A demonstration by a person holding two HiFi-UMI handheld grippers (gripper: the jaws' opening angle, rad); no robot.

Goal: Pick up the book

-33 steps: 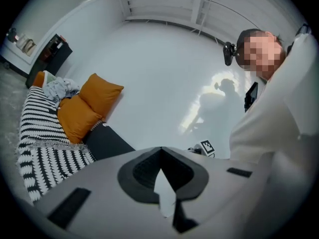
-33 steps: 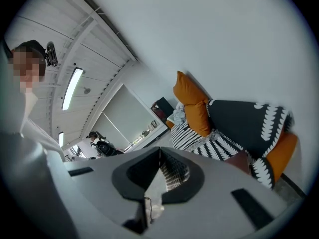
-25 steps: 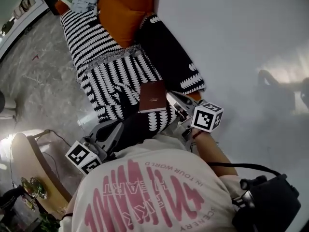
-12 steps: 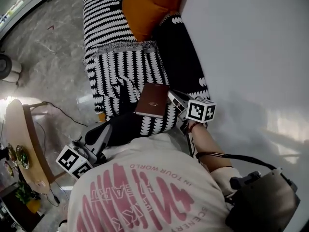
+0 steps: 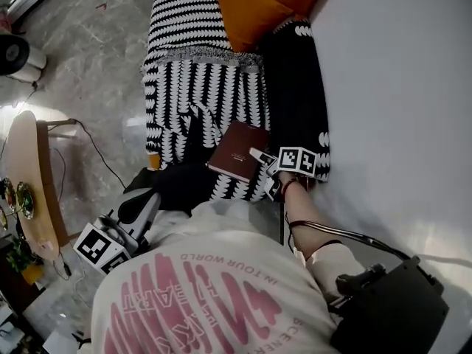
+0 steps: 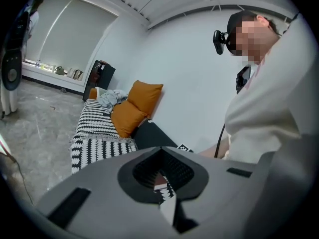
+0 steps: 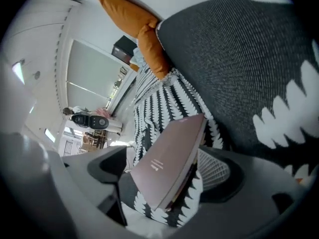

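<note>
A dark red book (image 5: pixel 237 150) lies tilted on the black-and-white patterned throw (image 5: pixel 199 87) over the sofa's near end. My right gripper (image 5: pixel 259 167) reaches down at the book's near right corner. In the right gripper view the book (image 7: pixel 169 163) lies between the two grey jaws, which have just been opening and now stand wide apart, with a gap beside the book. My left gripper (image 5: pixel 136 209) hangs low at the left, away from the book. In the left gripper view its jaws (image 6: pixel 160 156) are shut on nothing.
An orange cushion (image 5: pixel 262 2) leans at the sofa's far end against the white wall (image 5: pixel 398 87). A wooden side table (image 5: pixel 26 175) stands at the left on the grey marble floor (image 5: pixel 88 65), with a cable beside it. A standing fan (image 7: pixel 89 119) is across the room.
My right gripper has come down closer to the book's near right corner. The left gripper has dipped a little at the lower left. The book still lies on the throw.
</note>
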